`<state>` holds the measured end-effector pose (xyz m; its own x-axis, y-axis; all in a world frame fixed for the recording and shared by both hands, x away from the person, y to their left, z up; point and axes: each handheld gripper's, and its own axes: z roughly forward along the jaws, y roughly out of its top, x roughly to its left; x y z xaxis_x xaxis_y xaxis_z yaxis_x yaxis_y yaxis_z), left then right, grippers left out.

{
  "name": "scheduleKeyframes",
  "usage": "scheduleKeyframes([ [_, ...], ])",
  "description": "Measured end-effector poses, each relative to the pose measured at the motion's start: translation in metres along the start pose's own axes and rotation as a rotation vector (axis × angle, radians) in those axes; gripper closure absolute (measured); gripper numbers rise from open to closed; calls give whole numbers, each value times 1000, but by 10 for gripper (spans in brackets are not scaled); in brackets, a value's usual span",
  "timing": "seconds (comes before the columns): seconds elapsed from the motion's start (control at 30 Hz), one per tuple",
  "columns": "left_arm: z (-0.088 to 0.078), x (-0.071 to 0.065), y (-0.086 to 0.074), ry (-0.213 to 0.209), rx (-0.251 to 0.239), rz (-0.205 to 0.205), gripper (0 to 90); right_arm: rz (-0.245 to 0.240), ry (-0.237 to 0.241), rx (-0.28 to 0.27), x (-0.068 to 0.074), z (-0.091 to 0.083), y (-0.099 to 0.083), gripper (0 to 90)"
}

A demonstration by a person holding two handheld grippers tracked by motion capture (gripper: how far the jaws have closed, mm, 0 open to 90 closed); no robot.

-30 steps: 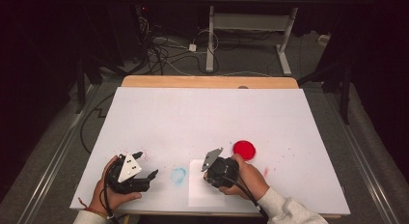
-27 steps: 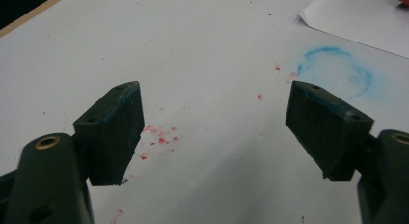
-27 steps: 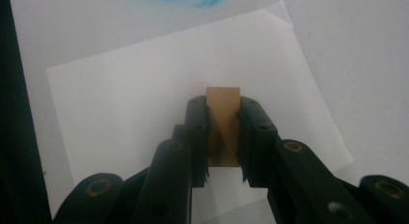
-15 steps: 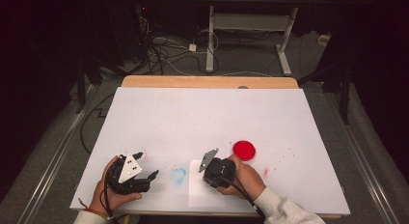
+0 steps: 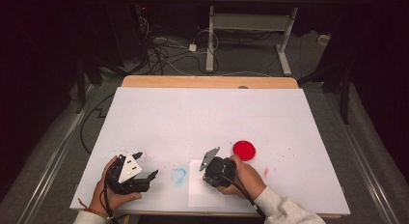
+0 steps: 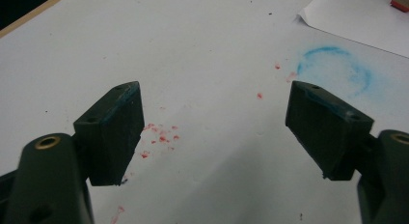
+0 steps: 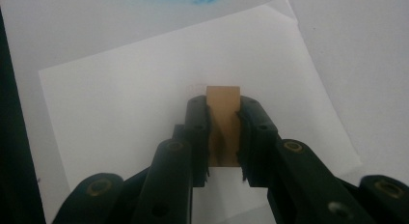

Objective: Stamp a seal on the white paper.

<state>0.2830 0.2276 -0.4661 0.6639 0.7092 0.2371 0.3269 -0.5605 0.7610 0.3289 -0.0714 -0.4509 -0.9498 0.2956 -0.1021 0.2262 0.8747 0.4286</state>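
Wooden block [image 7: 223, 125] sits pinched between the jaws of the right claw [image 7: 224, 137], pressed down onto a white paper sheet [image 7: 120, 113] on the surface [image 5: 193, 113]. Left claw [image 6: 214, 132] rests spread and empty, near a blue ink ring [image 6: 335, 69]; a red disc [image 5: 244, 150] lies close by.

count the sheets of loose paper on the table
1. The paper sheet lies at the near edge of the table, under the right gripper, which clamps a small wooden block over it. A blue ink ring sits just left of it.
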Motion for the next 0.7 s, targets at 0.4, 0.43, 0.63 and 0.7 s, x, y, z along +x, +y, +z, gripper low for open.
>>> scheduleKeyframes([
  [0.4, 1, -1, 0, -2, 6, 0, 209, 9, 9, 1, -2, 0, -1, 765],
  [0.43, 1, -1, 0, -3, 6, 0, 209, 9, 11, -5, -2, 0, -1, 765],
  [0.63, 2, -1, 0, -6, 10, 3, 209, 6, 6, -3, -1, 0, -1, 765],
  [0.7, 1, -1, 0, -4, 9, 1, 210, 9, 11, -4, -2, 0, -1, 764],
])
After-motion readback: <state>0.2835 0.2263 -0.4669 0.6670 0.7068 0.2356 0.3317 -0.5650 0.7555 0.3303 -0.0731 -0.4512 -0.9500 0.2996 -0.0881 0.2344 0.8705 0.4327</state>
